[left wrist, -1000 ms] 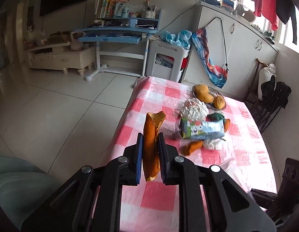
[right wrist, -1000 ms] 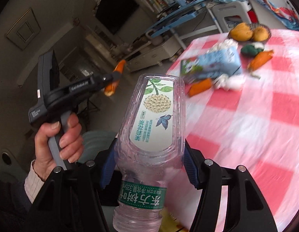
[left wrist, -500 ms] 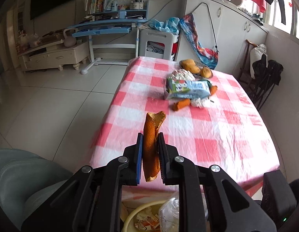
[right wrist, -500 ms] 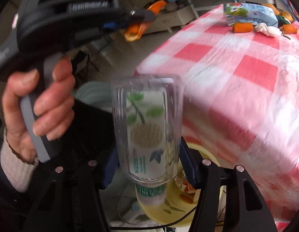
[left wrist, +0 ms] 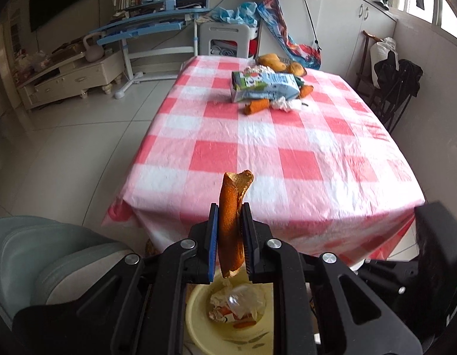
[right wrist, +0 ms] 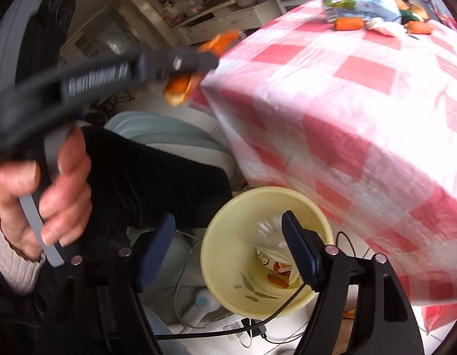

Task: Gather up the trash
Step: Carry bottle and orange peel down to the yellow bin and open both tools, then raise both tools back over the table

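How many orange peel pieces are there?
3 that I can see: one orange peel pinched in the left gripper, and two on the table, one in front of the carton, one beside it. More may be hidden.

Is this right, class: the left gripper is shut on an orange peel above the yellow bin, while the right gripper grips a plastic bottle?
Not quite. The right wrist view shows the right gripper open and empty; the plastic bottle lies in the yellow bin. The left gripper does clamp the orange peel.
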`<state>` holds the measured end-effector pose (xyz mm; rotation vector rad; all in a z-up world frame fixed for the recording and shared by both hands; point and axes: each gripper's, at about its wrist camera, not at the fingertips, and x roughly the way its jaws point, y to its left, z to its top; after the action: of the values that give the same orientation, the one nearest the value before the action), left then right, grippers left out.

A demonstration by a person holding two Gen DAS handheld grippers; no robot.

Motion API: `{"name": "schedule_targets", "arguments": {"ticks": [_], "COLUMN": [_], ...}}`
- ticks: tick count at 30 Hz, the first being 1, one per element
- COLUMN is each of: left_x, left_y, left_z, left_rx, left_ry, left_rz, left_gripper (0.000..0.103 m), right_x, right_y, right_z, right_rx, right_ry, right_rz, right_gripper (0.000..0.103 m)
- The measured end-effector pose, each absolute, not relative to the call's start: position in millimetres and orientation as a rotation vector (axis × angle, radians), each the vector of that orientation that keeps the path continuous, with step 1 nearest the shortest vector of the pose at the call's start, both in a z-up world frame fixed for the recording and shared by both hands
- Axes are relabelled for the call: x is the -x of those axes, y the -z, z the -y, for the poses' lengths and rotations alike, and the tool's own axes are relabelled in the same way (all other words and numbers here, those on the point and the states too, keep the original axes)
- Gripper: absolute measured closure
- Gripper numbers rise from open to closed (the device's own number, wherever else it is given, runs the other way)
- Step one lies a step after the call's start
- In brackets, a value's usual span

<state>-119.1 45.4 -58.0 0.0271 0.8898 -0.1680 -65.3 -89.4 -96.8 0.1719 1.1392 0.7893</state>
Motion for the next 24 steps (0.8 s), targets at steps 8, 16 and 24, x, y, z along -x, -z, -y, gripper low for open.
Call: {"name": "schedule_targets", "arguments": {"ticks": [8,16,24], "left_x": [132.1,134.5,129.7], "left_y": [96.8,115.0,97.6], "left_z": [-30.2,-12.2,-23.0], "left_rx": [-0.076,-0.175,-0.141], "left_ry": [0.237,0.233,0.152], "left_rz": [-1.08,-1.125,-1.017], "left_gripper": [0.088,0.044,0.025], "right_x": [75.8,73.2,79.8], "right_y": [79.5,82.5,80.6], "right_z": [120.7,144.1,140.3], "right_rx": [-0.178,-0.247,-0.21], "right_ry": [-0.552,-0.418,-0.421], "right_rz": [-1.028,-0.978,-0.916], "right_gripper": [0.024,0.022,0.022]}}
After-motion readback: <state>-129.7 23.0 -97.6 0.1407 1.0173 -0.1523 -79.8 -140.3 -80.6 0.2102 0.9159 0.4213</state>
